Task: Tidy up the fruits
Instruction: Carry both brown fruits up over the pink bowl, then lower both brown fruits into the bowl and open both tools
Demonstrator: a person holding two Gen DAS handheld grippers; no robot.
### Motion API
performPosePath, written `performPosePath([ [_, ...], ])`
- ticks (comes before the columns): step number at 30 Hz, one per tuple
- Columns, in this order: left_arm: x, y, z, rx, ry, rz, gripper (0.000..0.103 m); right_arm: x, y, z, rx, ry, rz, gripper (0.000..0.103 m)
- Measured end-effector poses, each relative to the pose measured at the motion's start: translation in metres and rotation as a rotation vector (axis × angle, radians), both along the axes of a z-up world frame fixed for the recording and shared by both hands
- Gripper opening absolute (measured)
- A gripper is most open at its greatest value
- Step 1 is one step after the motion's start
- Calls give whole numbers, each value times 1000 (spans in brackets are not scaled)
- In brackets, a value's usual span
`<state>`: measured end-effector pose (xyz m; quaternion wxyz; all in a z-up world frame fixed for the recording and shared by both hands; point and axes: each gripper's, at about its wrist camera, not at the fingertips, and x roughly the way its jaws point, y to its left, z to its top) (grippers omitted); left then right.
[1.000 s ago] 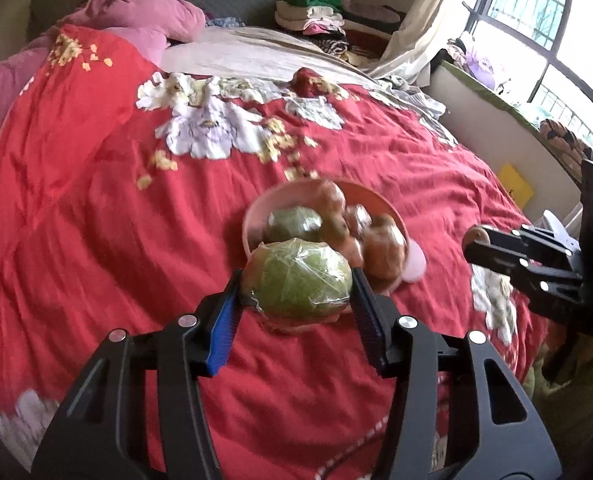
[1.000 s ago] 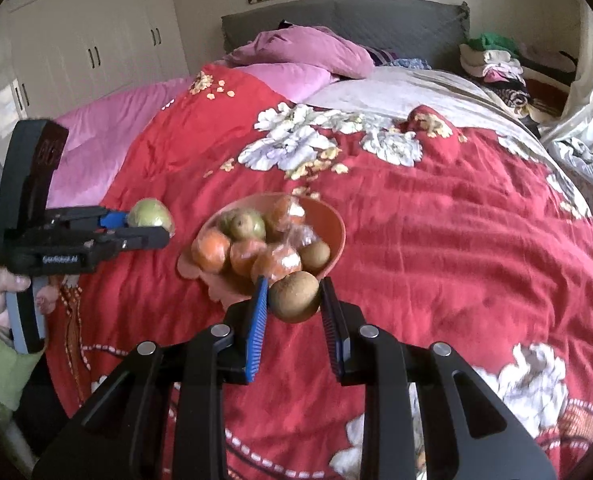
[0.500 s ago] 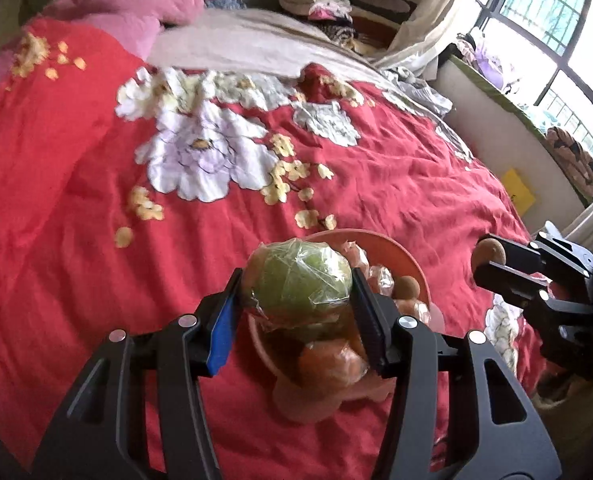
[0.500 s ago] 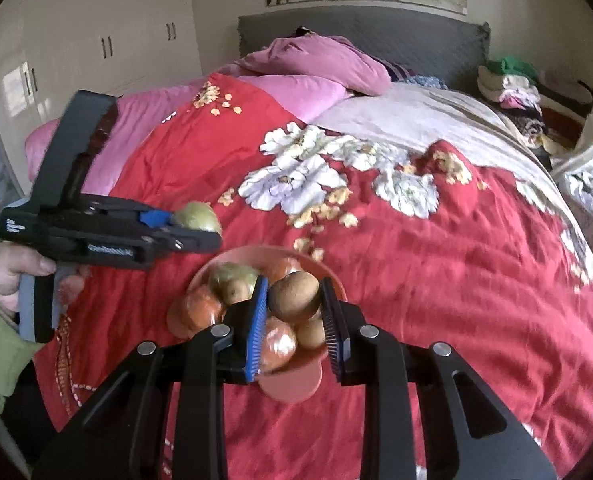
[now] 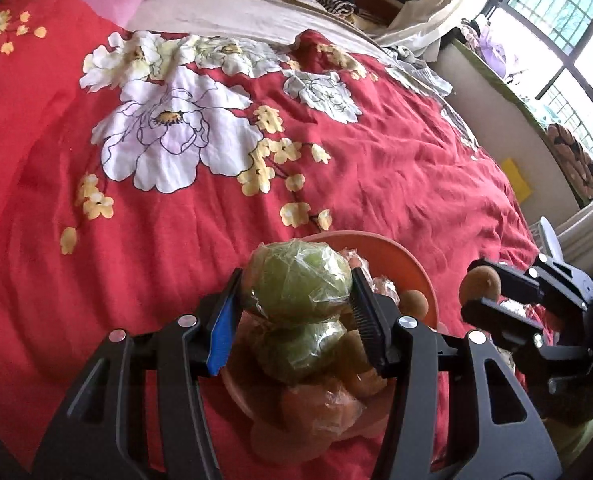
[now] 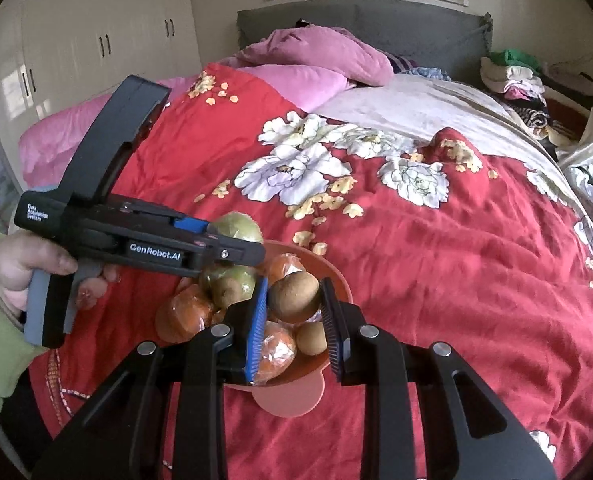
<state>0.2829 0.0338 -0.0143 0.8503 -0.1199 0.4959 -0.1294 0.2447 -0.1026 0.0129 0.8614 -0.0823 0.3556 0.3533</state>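
My left gripper (image 5: 296, 298) is shut on a green fruit wrapped in clear film (image 5: 301, 280), held just above the pink bowl (image 5: 414, 270). Beneath it in the bowl lie another wrapped green fruit (image 5: 304, 350), wrapped oranges (image 5: 322, 406) and a kiwi (image 5: 413, 302). My right gripper (image 6: 293, 300) is shut on a brown kiwi (image 6: 293, 296), also over the pink bowl (image 6: 338, 280). The right wrist view shows the left gripper (image 6: 232, 240) coming in from the left with its green fruit (image 6: 236, 227); the left wrist view shows the right gripper (image 5: 478, 290) at the right with its kiwi (image 5: 479, 282).
The bowl sits near the front edge of a bed under a red flowered quilt (image 5: 376, 152). Pink pillows (image 6: 316, 56) and folded clothes (image 6: 512, 76) lie at the head. A hand in a green sleeve (image 6: 0, 344) holds the left gripper. A window ledge (image 5: 508, 92) runs along the right.
Both grippers have moved forward from the near side of the bowl to above it, each still carrying its fruit. The bowl now lies under the fingers in both views.
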Motion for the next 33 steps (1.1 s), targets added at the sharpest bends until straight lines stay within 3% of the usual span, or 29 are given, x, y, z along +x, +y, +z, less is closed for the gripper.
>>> performPosePath([
  [33,0,0,7,5,-26,2,44,6,21,-28,-30,48,25,25],
])
